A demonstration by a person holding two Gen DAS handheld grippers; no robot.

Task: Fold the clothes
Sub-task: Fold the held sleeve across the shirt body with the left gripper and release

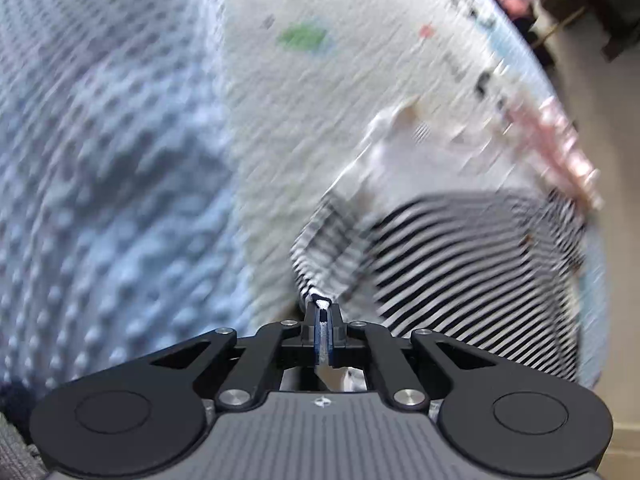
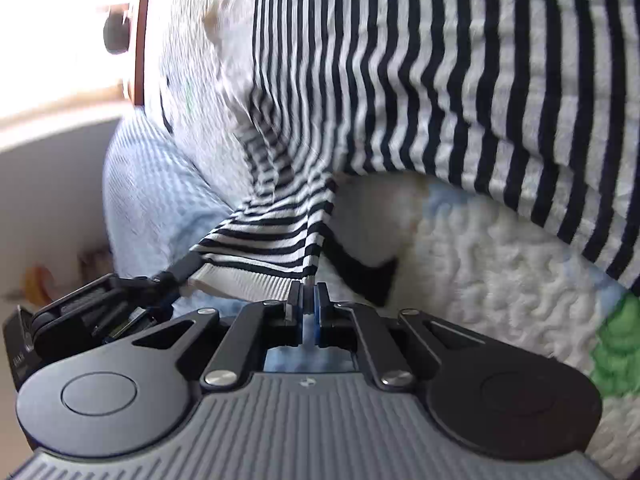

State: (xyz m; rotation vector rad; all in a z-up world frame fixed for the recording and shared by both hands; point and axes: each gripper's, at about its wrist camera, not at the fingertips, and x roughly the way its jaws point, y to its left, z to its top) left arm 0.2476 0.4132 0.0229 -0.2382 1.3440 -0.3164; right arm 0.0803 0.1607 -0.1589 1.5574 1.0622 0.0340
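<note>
We pinch the soft, light navy-and-white striped knit top point(image 2: 400, 60) at its cuff, left gripper point(image 1: 322, 306) and right gripper point(image 2: 308, 300) both clamped on it.

Navy/white striped top point(image 2: 400, 80), cuff end lifted off bed, rest draped.

I am in a home, likely a bedroom: below me spreads a white quilted bedspread point(image 1: 320, 128) with small coloured prints, a bumpy pale blue blanket point(image 1: 112, 184) beside it, and wooden furniture point(image 1: 568, 12) past its edge.
</note>
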